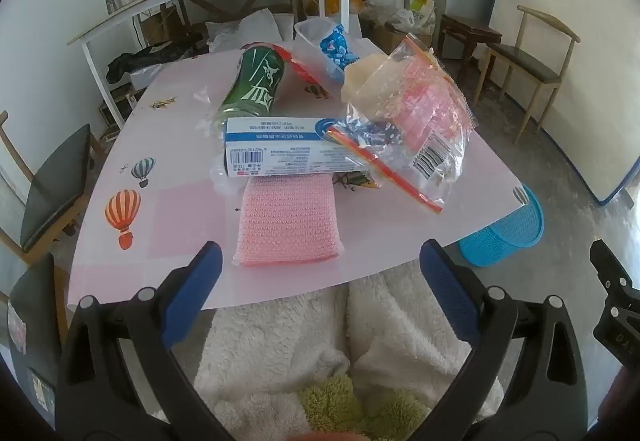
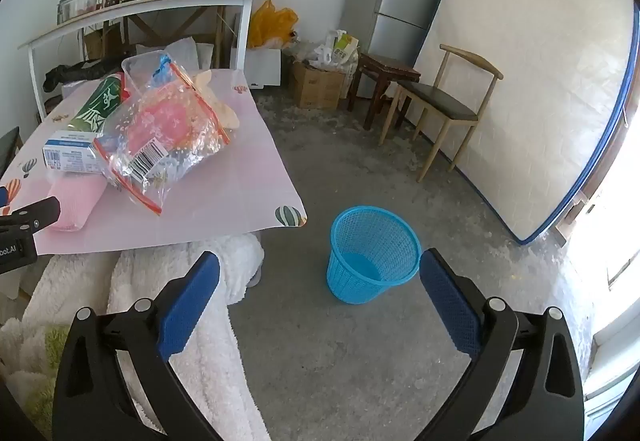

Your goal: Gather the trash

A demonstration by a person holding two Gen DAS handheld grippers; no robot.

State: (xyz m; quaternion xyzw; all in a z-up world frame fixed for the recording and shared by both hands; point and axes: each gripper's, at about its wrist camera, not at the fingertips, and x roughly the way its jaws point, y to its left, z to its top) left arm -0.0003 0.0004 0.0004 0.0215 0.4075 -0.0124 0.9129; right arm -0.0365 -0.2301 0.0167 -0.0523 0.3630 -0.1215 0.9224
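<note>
I have both grippers spread wide with nothing between the blue pads: the left gripper [image 1: 320, 261] hangs just off the table's near edge, the right gripper [image 2: 320, 277] over bare concrete floor [image 2: 360, 361].

The trash sits clustered mid-table on the pink balloon-print tablecloth [image 1: 180, 209]. A white-and-blue cardboard box [image 1: 276, 153] lies with its long axis across my left view, its near side overlapping a pink knitted sponge cloth [image 1: 288, 221] that runs toward me. Behind it a dark green printed can [image 1: 256, 89] lies on its side, angled away toward the far left. A clear zip bag with red seal strip [image 1: 404, 129] slumps over the box's right end.

The blue plastic mesh wastebasket [image 2: 372, 253] stands upright on the floor, just off the table's right corner, open floor all around it.
</note>
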